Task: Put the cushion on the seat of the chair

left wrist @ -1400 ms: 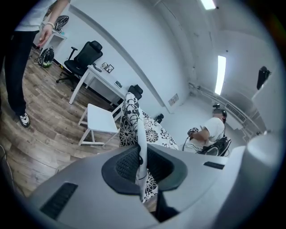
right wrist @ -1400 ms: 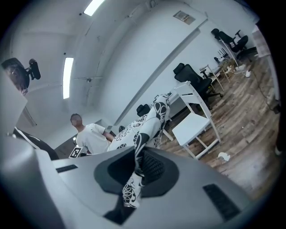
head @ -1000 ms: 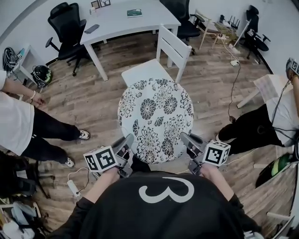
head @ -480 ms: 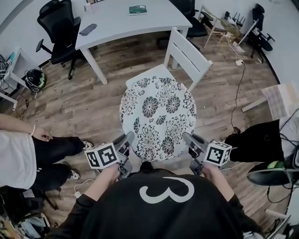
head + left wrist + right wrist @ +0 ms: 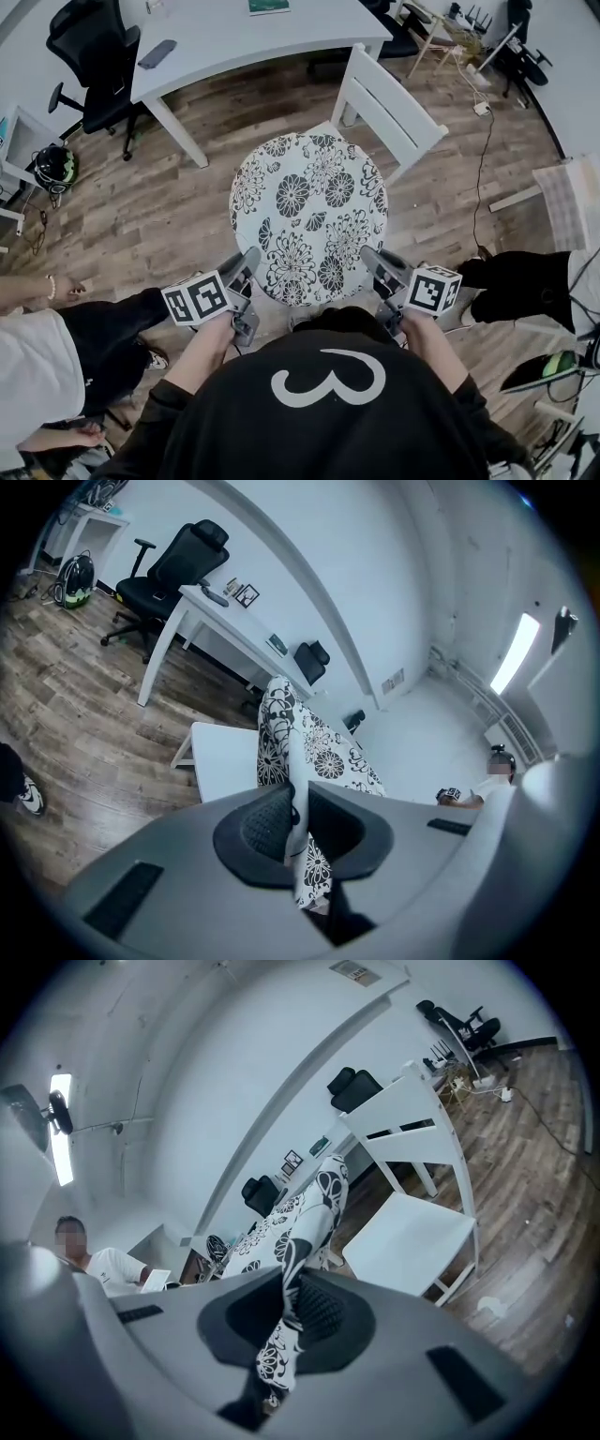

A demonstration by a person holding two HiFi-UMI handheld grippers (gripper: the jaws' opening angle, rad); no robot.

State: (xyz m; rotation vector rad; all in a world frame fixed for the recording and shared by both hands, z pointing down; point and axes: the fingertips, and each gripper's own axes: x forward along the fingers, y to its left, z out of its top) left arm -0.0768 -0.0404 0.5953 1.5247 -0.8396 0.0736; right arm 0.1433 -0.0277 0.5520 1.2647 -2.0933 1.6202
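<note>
Cushion clenched by left tool and right tool, white chair beyond, desk behind, bystander's legs left

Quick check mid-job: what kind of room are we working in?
Probably an office or lab workroom: a long white desk, black swivel office chairs around it, and cables trailing over the wood-plank floor.
</note>
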